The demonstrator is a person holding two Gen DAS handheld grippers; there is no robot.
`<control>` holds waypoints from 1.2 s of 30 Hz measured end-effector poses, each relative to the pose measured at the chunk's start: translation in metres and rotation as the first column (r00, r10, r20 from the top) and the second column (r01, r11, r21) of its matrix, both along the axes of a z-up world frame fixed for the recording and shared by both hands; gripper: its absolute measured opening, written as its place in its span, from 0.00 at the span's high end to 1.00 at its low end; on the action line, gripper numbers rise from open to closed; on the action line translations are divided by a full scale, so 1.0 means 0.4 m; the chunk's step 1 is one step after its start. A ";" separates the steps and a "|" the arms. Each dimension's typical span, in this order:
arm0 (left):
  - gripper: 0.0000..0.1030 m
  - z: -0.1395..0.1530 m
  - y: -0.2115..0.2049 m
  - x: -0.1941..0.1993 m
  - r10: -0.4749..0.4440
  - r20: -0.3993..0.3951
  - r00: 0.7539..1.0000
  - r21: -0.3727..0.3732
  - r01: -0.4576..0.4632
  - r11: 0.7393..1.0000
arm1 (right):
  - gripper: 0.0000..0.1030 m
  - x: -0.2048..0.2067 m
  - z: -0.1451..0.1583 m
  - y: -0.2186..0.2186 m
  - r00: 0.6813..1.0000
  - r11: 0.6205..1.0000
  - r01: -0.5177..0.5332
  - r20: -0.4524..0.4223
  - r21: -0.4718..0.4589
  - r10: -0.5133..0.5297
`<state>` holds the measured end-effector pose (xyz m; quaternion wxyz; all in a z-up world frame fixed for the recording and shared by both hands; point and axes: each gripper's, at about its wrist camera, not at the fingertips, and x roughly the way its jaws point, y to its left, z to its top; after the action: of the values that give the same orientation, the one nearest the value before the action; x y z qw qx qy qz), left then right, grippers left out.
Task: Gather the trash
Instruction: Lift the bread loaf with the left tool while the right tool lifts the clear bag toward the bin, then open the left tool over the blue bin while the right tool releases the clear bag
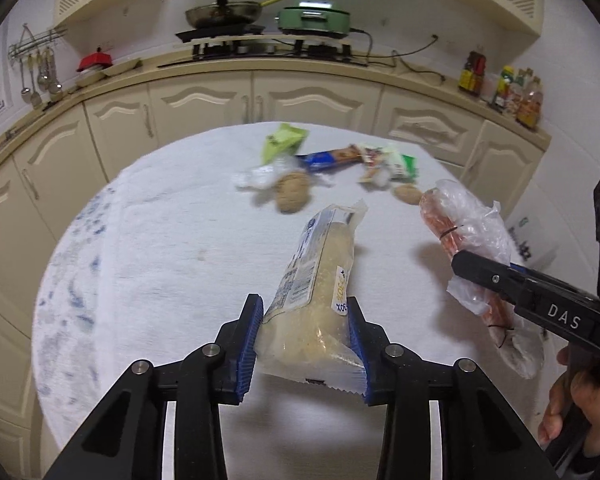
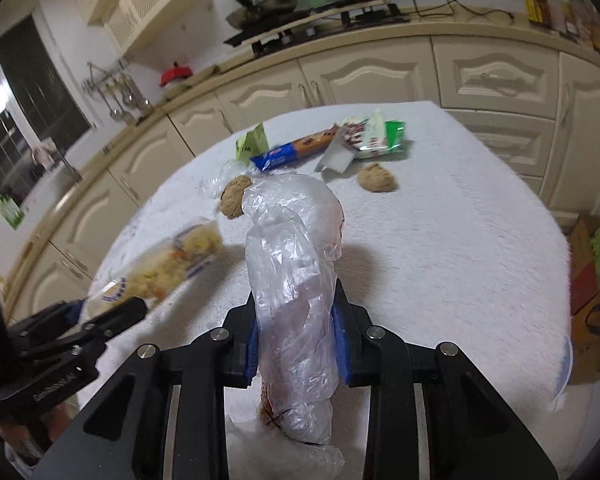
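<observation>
My left gripper (image 1: 306, 344) is shut on a clear food packet (image 1: 320, 280) with pale contents and a blue label, held above the white table (image 1: 160, 240). The packet also shows in the right wrist view (image 2: 168, 268). My right gripper (image 2: 296, 336) is shut on a crumpled clear plastic bag (image 2: 296, 264) with reddish contents; the bag shows in the left wrist view (image 1: 472, 248) too. Farther back lie a green wrapper (image 1: 282, 140), a blue biscuit wrapper (image 1: 332, 158), a green-white wrapper (image 1: 388, 164) and two brown cookies (image 1: 294, 196) (image 1: 408, 194).
Cream kitchen cabinets (image 1: 260, 100) curve behind the table, with a stove, a pan (image 1: 224, 12) and a green cooker (image 1: 314, 16) on the counter. Bottles (image 1: 504, 88) stand at the right. Cardboard boxes and bags (image 2: 592, 280) sit on the floor at the table's right.
</observation>
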<state>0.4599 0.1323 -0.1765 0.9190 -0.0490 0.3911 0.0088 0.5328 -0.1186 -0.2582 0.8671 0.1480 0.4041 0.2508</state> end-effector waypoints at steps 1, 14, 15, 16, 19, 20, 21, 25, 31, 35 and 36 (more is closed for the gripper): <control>0.66 0.002 -0.020 -0.001 -0.014 0.001 1.000 -0.010 0.014 1.000 | 0.71 -0.007 0.004 -0.021 1.000 1.000 0.008 0.001 0.009 -0.008; 0.66 0.040 -0.411 0.051 -0.211 0.027 0.977 0.027 0.210 0.977 | 0.71 -0.096 -0.013 -0.375 0.978 0.973 0.205 0.007 0.111 -0.207; 0.66 0.040 -0.450 0.061 -0.233 0.026 0.972 0.033 0.232 0.972 | 0.71 -0.103 -0.019 -0.411 0.973 0.967 0.230 0.003 0.113 -0.232; 0.66 0.037 -0.493 0.073 -0.256 0.023 0.966 0.039 0.255 0.966 | 0.71 -0.109 -0.026 -0.440 0.968 0.961 0.251 -0.002 0.113 -0.252; 0.66 0.012 -0.618 0.119 -0.323 -0.003 0.946 0.048 0.323 0.945 | 0.71 -0.123 -0.057 -0.549 0.943 0.937 0.334 -0.024 0.103 -0.333; 0.66 -0.001 -0.662 0.138 -0.346 -0.018 0.938 0.051 0.346 0.937 | 0.71 -0.125 -0.070 -0.584 0.932 0.928 0.362 -0.031 0.089 -0.361; 0.66 -0.017 -0.708 0.157 -0.370 -0.034 0.928 0.053 0.372 0.927 | 0.71 -0.129 -0.087 -0.623 0.920 0.917 0.392 -0.040 0.078 -0.390; 0.66 -0.086 -0.846 0.245 -0.442 -0.095 0.892 0.066 0.449 0.891 | 0.71 -0.126 -0.161 -0.734 0.880 0.881 0.472 -0.083 0.043 -0.468; 0.65 -0.215 -1.001 0.393 -0.491 -0.202 0.847 0.068 0.512 0.856 | 0.71 -0.091 -0.293 -0.864 0.828 0.838 0.545 -0.166 0.011 -0.536; 0.65 -0.290 -1.084 0.474 -0.518 -0.248 0.819 0.097 0.553 0.828 | 0.71 -0.061 -0.385 -0.915 0.802 0.823 0.568 -0.222 -0.004 -0.555; 0.65 -0.304 -1.105 0.492 -0.526 -0.258 0.811 0.099 0.564 0.820 | 0.71 -0.055 -0.402 -0.921 0.797 0.821 0.571 -0.231 -0.009 -0.558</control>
<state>0.6568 -0.3095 -0.2981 0.8346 0.1458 0.4849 -0.2170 0.5109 -0.4871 -0.4190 0.8465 0.3154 0.4283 -0.0249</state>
